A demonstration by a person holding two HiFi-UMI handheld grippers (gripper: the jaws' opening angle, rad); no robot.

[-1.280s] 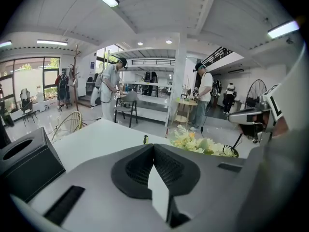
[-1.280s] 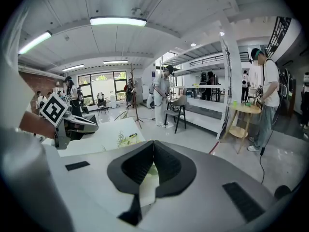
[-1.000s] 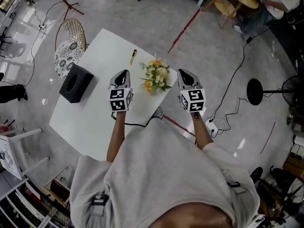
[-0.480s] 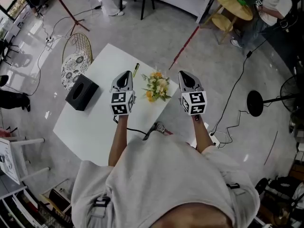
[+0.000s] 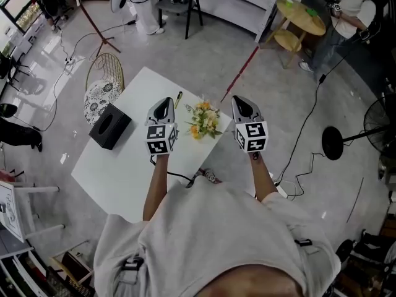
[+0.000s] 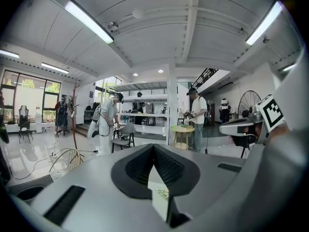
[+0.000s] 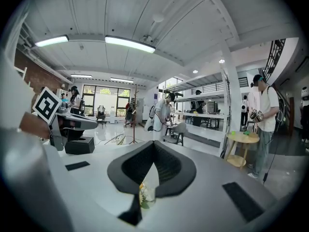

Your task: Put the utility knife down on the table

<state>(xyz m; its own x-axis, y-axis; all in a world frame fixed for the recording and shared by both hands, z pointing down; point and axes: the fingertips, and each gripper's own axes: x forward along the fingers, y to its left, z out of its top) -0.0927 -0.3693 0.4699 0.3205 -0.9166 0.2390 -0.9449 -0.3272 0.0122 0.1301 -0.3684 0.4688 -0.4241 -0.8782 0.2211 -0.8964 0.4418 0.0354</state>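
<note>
Too small to tell on the utility knife (image 5: 177, 99), at three o'clock off the left gripper (image 5: 163, 103): blade out or in. Hidden under the torso at six o'clock: the table's (image 5: 111, 172) near corner. Seen only as a blurred sliver in the right gripper view: flowers (image 7: 144, 194).

Your head camera looks steeply down from well above the white table (image 5: 117, 166), while each gripper camera rides close behind its own jaws facing nearly level, the left gripper (image 5: 163, 104) view catching the right gripper (image 5: 242, 102) at 3 o'clock, and all three views sharing the round side table (image 5: 301, 8).
</note>
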